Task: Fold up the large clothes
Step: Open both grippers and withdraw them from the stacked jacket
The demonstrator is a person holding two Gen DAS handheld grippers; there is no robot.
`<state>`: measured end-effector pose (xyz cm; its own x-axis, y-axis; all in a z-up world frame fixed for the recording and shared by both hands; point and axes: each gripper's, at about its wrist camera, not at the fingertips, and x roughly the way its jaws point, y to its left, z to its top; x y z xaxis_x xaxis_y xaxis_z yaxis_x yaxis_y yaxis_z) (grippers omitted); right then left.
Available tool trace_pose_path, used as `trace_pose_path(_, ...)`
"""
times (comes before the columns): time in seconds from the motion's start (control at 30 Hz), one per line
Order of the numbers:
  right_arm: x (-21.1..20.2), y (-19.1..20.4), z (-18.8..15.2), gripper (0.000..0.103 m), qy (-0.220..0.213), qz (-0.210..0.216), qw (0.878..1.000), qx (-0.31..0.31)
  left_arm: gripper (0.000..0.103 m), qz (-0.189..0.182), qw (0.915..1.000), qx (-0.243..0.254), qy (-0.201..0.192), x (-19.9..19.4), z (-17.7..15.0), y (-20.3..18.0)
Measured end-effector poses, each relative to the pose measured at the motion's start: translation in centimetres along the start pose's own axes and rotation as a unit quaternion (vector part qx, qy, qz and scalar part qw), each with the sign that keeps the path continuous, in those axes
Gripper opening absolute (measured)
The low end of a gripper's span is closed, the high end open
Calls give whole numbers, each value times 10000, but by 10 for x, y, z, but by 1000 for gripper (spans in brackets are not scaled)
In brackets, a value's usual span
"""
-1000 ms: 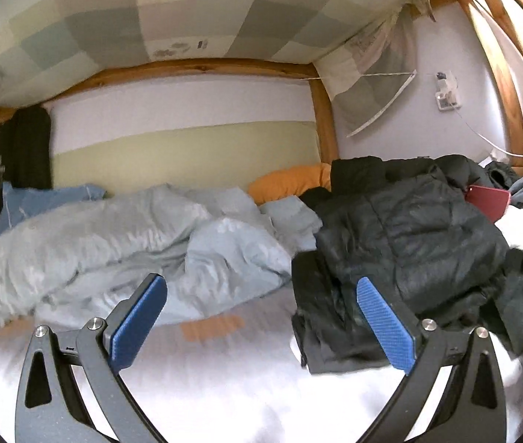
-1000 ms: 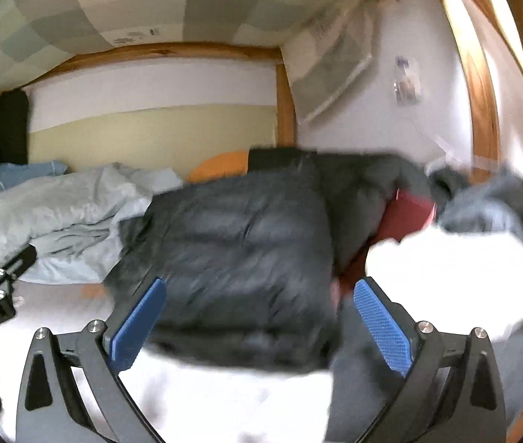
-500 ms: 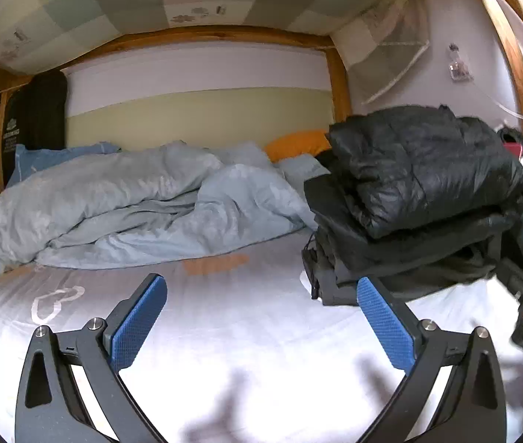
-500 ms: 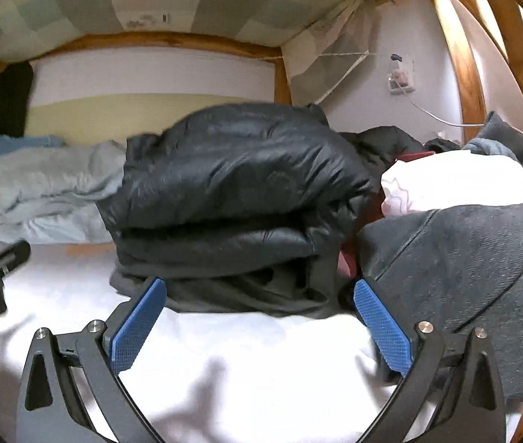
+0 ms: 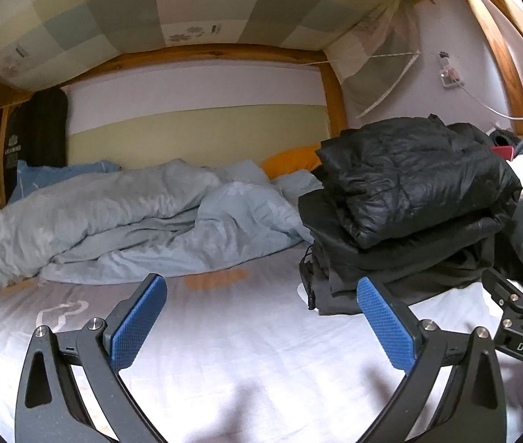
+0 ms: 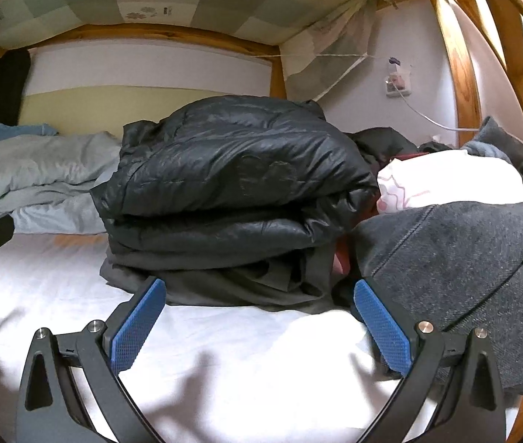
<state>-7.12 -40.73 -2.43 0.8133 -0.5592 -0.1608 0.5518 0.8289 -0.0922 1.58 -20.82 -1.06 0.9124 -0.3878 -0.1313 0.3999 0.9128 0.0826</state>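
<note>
The black puffer jacket [image 6: 239, 162] lies folded on top of a small stack of dark clothes [image 6: 224, 280], right of the middle of the bed [image 5: 246, 354], with white sheet bare in front of it. At the far left a rumpled pale blue duvet [image 5: 124, 217] is bunched against the wall, with an orange pillow [image 5: 291, 157] behind it.

The left tool [image 5: 261, 323] hovers over the bare sheet with its jaws wide and nothing between them; the stack sits ahead and to its right. The right tool [image 6: 259, 326] is also spread wide and empty, pointing straight at the front edge of the stack. Just beside its right finger lies a grey sweatshirt [image 6: 475, 269], loose and unfolded, with a white pillow [image 6: 449, 181] behind it.

The black jacket looks finished, so the step in hand is probably fetching the next garment, most likely the sweatshirt. To do it well:

1. Take the sweatshirt by a hem or shoulder seam, not a bunched middle, so it opens flat.
2. Draw it left onto the bare sheet, keeping well clear of the stack, since the slick jacket may slide off.
3. Use both tools, 1 on each corner, and spread the fabric before the first fold.
</note>
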Motion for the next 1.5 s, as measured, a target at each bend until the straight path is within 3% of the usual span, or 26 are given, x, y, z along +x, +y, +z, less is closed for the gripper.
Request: trace_pose_path(1.5,4,2,-2,103,152,7,9999,-31,103,110,9999,126,-4,-1,-1,-6)
